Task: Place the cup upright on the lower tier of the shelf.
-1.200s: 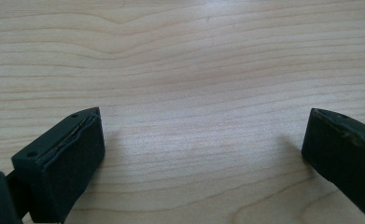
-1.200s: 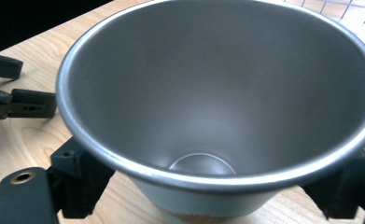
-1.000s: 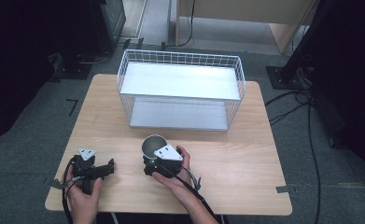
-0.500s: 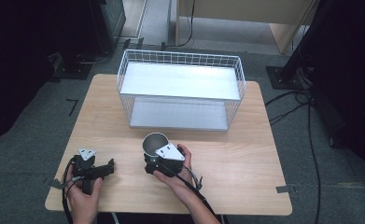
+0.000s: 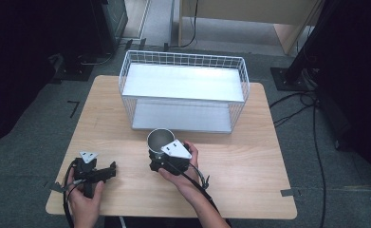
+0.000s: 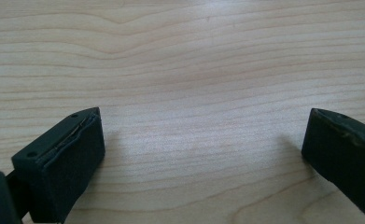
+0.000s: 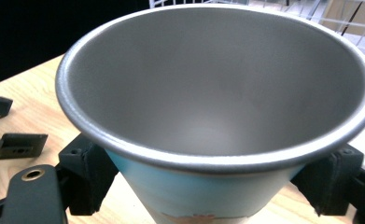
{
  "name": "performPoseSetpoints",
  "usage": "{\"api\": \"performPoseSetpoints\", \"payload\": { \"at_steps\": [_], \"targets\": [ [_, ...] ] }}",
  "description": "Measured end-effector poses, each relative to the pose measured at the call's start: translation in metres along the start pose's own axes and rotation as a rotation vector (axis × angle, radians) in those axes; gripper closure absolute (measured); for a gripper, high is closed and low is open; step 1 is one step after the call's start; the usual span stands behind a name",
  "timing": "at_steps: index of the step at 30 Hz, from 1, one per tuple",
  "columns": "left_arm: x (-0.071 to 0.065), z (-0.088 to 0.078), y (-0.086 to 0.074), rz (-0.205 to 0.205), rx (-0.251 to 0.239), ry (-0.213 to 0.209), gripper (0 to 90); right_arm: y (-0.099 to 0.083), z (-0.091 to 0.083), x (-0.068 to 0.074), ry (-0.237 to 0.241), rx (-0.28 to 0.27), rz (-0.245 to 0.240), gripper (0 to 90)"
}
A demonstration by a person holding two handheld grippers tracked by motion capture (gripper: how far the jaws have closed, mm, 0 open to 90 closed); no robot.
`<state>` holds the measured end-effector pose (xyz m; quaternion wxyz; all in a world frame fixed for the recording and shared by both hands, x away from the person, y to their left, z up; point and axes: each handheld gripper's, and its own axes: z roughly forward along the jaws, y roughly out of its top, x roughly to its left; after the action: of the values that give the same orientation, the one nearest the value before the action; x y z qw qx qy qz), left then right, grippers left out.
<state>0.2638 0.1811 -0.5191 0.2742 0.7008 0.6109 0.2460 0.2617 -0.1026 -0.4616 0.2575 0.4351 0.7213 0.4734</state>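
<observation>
Right gripper (image 7: 208, 186) clamped on a pale-blue steel cup (image 7: 217, 107) near the white wire basket (image 5: 183, 90), left gripper (image 6: 203, 154) released, jaws wide over the wooden table (image 5: 249, 156) at near left.

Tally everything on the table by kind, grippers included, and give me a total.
Metal cup: 1, clamped between the jaws of the right gripper
White wire basket: 1
Handheld grippers: 2, the right one and the left gripper, whose jaws stand apart over bare wood
Total: 4
</observation>
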Motion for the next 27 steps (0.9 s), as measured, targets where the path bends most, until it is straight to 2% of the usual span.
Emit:
{"api": "performPoseSetpoints", "payload": {
  "at_steps": [20,27],
  "targets": [
    [0.0,0.0,0.0,0.003,0.003,0.0,0.0,0.041,-0.017,-0.027,-0.066,-0.085,0.021,17.4],
    [0.0,0.0,0.0,-0.003,0.0,-0.001,0.0,0.056,-0.023,-0.036,-0.095,-0.116,0.015,17.4]
  ]
}}
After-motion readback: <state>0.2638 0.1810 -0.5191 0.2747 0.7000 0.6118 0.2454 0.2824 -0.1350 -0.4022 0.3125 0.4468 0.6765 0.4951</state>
